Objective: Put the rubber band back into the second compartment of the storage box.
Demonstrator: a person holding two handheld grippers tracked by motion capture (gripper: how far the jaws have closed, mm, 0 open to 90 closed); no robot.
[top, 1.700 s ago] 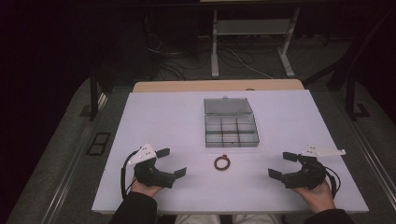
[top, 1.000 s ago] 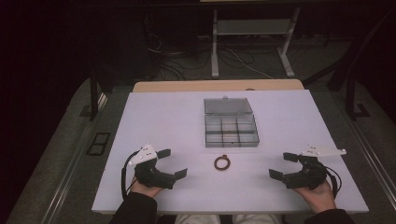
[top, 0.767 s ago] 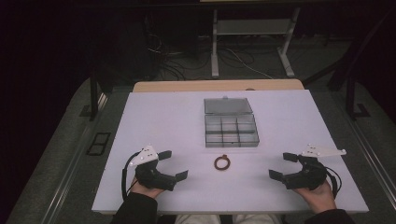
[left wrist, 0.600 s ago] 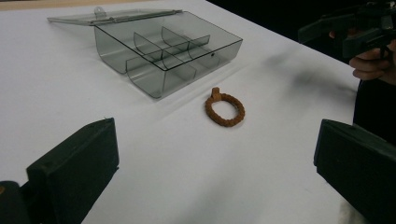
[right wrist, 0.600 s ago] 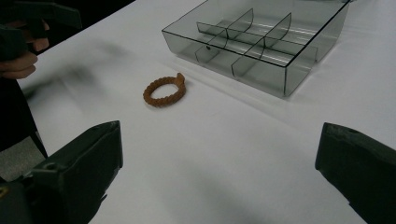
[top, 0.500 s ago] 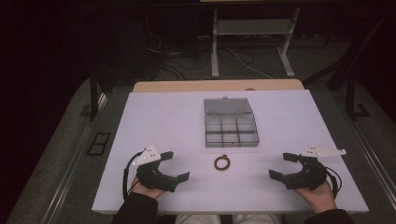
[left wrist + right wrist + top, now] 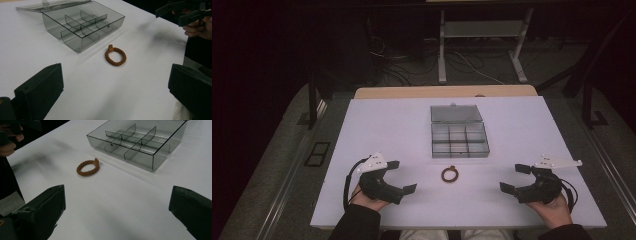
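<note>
Nothing started yet, by the look of it. Your left gripper & right gripper both sit w/ jaws spread wide, empty. Braided ring lies on the table between them, just at 6 o'clock of the open compartment box, whose compartments look empty. Pickup & placing prob. left.

White table; metal frame, cables behind.

One brown braided ring, one clear compartment box, two tongs: left, right
</note>
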